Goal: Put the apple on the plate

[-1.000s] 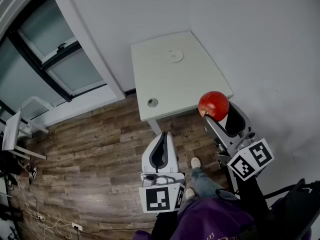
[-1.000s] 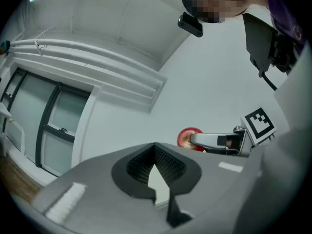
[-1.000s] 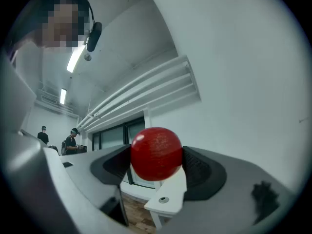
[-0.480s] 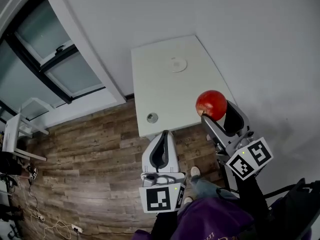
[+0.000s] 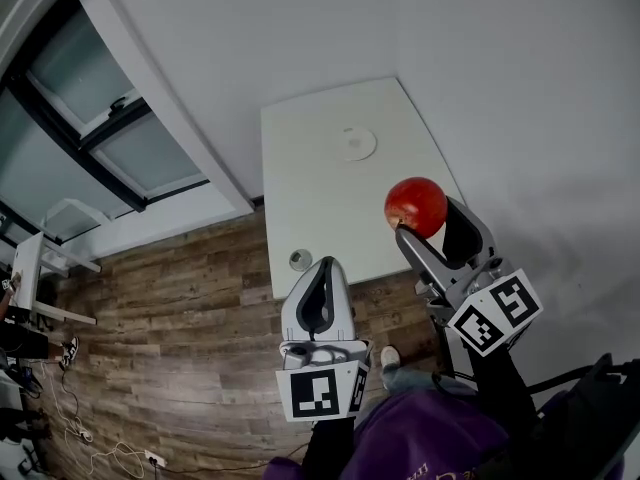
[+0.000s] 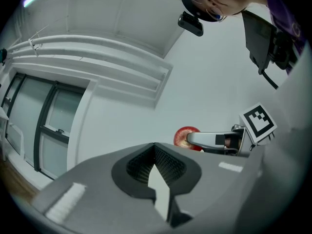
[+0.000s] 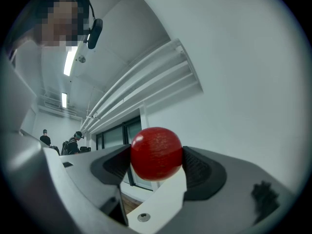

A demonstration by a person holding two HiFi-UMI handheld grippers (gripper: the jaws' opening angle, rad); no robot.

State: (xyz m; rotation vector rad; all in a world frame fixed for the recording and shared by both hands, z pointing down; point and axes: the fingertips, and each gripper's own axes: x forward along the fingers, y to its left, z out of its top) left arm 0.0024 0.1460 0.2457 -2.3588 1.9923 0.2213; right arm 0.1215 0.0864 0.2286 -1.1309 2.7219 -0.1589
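Observation:
A red apple (image 5: 416,206) is held up in the air in my right gripper (image 5: 420,218), whose jaws are shut on its two sides; in the head view it hangs over the near right part of the white table (image 5: 310,198). The right gripper view shows the apple (image 7: 156,153) clamped between the dark pads (image 7: 202,172). A small white plate (image 5: 357,144) lies on the far half of the table. My left gripper (image 5: 324,268) hovers at the table's near edge, shut and holding nothing. The left gripper view also catches the apple (image 6: 185,134) in the right gripper (image 6: 214,140).
A small grey round disc (image 5: 300,259) sits at the table's near left corner, seen too in the right gripper view (image 7: 143,217). The table stands against a white wall (image 5: 300,38). Wood floor (image 5: 180,308) and windows (image 5: 90,138) lie left. People (image 7: 75,140) stand far off.
Both grippers have moved toward the table. The apple has gone from the table's near right corner to over its near right part. The left gripper's tip now reaches the near edge.

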